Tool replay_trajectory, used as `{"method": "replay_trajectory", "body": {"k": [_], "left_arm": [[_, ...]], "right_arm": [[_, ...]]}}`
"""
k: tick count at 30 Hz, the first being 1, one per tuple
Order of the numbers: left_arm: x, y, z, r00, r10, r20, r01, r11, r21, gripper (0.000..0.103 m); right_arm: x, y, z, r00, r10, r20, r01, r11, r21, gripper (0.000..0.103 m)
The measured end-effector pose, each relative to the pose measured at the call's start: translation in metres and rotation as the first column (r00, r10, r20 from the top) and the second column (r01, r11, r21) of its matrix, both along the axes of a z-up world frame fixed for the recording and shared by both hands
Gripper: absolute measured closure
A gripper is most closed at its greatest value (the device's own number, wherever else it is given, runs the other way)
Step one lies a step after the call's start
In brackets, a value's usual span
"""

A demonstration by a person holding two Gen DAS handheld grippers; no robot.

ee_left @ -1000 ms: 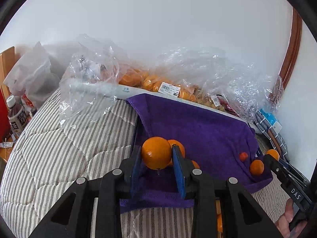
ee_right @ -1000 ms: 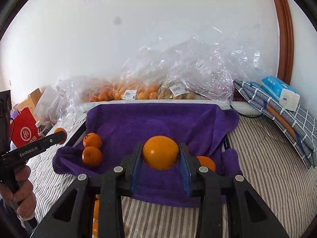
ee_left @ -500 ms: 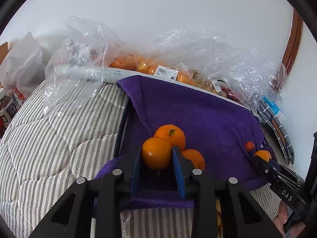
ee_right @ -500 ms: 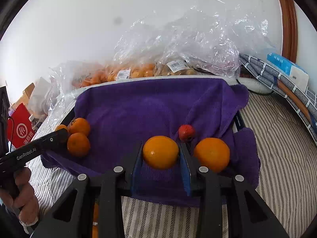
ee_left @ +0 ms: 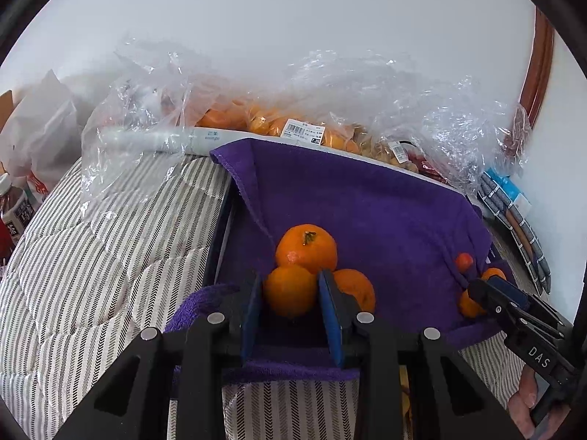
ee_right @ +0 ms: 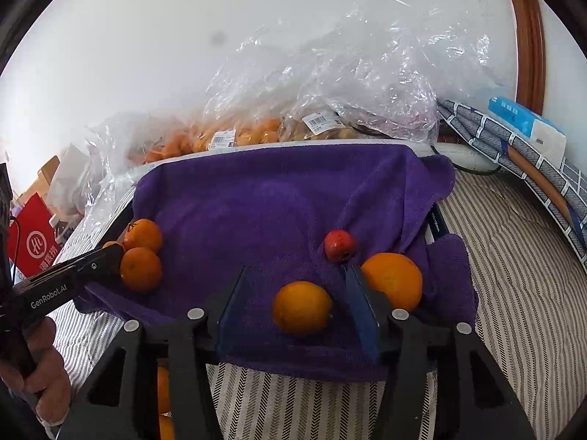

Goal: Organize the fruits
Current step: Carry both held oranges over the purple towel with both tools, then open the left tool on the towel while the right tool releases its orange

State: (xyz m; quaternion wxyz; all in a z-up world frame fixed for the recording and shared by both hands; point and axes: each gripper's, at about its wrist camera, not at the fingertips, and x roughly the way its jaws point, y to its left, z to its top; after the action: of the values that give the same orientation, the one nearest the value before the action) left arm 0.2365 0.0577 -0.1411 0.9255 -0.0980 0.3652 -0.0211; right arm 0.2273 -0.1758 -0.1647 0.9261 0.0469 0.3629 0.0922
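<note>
Left gripper (ee_left: 290, 293): closed on a small orange (ee_left: 290, 289); both blue pads press its sides, low over the purple towel (ee_left: 367, 212).
Small orange: held at the towel's left end, touching a stemmed mandarin (ee_left: 306, 247) behind it and a third orange (ee_left: 354, 288) to its right.
Right gripper (ee_right: 299, 299): jaws have just been opening; the pads stand clear of the fruit on both sides.
Large orange (ee_right: 302, 306): lies on the towel between the right gripper's parted pads, gripped by neither.
Neighbouring fruit: a second large orange (ee_right: 392, 280) lies just right of the right pad; a small red fruit (ee_right: 339, 245) sits just behind, between the two.
Towel: draped over a dark tray; only the tray's edge (ee_right: 436, 223) shows at the right.
Background: clear plastic bags of fruit (ee_right: 330, 102) against the wall, behind the towel.
Surface: striped quilt (ee_left: 102, 256) under everything.
Hands: a hand (ee_right: 40, 374) grips the left gripper's handle, seen in the right wrist view.
</note>
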Motion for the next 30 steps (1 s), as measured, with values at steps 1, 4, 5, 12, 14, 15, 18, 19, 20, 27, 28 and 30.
{"method": "replay_trajectory", "body": {"k": [1, 4, 5, 12, 14, 15, 18, 19, 20, 27, 28, 30], "left_arm": [[0.0, 0.0, 0.0, 1.0, -0.004, 0.0, 0.004, 1.0, -0.002, 0.072], [-0.001, 0.0, 0.0, 1.0, -0.005, 0.011, 0.005, 1.0, 0.0, 0.062], [-0.001, 0.0, 0.0, 1.0, -0.005, 0.014, 0.004, 1.0, 0.001, 0.058], [-0.009, -0.003, 0.002, 0.999, 0.01, 0.036, -0.011, 1.0, 0.026, 0.057], [-0.013, -0.002, 0.003, 0.999, 0.014, 0.049, -0.016, 0.999, 0.04, 0.057], [-0.016, -0.002, 0.003, 0.998, 0.019, 0.056, -0.022, 0.999, 0.044, 0.057], [-0.023, 0.0, 0.006, 0.996, 0.031, 0.081, -0.034, 0.999, 0.035, 0.057], [-0.025, 0.0, 0.007, 0.996, 0.028, 0.087, -0.031, 0.999, 0.031, 0.057], [-0.028, 0.0, 0.008, 0.995, 0.028, 0.097, -0.031, 0.999, 0.03, 0.057], [-0.047, 0.001, 0.012, 0.993, 0.038, 0.116, -0.042, 0.999, 0.029, 0.057], [-0.051, 0.003, 0.013, 0.992, 0.039, 0.122, -0.044, 0.998, 0.035, 0.057], [-0.06, 0.008, 0.013, 0.99, 0.046, 0.13, -0.052, 0.998, 0.045, 0.057]], "right_arm": [[-0.002, 0.0, 0.001, 1.0, -0.001, 0.009, 0.001, 1.0, -0.005, 0.047], [-0.005, 0.003, 0.003, 1.0, -0.003, 0.029, 0.003, 1.0, -0.02, 0.044], [-0.006, 0.003, 0.004, 0.999, -0.004, 0.037, 0.005, 1.0, -0.025, 0.043], [-0.015, 0.0, 0.009, 0.997, -0.029, 0.072, 0.031, 0.999, -0.027, 0.042], [-0.019, -0.003, 0.012, 0.995, -0.045, 0.084, 0.047, 0.999, -0.014, 0.042], [-0.022, -0.004, 0.012, 0.995, -0.055, 0.082, 0.056, 0.998, -0.008, 0.042], [-0.037, -0.007, 0.012, 0.994, -0.078, 0.072, 0.079, 0.997, -0.008, 0.042], [-0.045, -0.007, 0.011, 0.994, -0.084, 0.071, 0.085, 0.996, -0.009, 0.042], [-0.051, -0.006, 0.011, 0.994, -0.085, 0.068, 0.086, 0.996, -0.012, 0.042], [-0.1, 0.008, 0.01, 0.998, -0.056, 0.025, 0.057, 0.998, -0.024, 0.042], [-0.105, 0.012, 0.01, 0.999, -0.049, 0.025, 0.049, 0.998, -0.026, 0.042], [-0.113, 0.019, 0.01, 0.999, -0.033, 0.023, 0.033, 0.999, -0.023, 0.042]]}}
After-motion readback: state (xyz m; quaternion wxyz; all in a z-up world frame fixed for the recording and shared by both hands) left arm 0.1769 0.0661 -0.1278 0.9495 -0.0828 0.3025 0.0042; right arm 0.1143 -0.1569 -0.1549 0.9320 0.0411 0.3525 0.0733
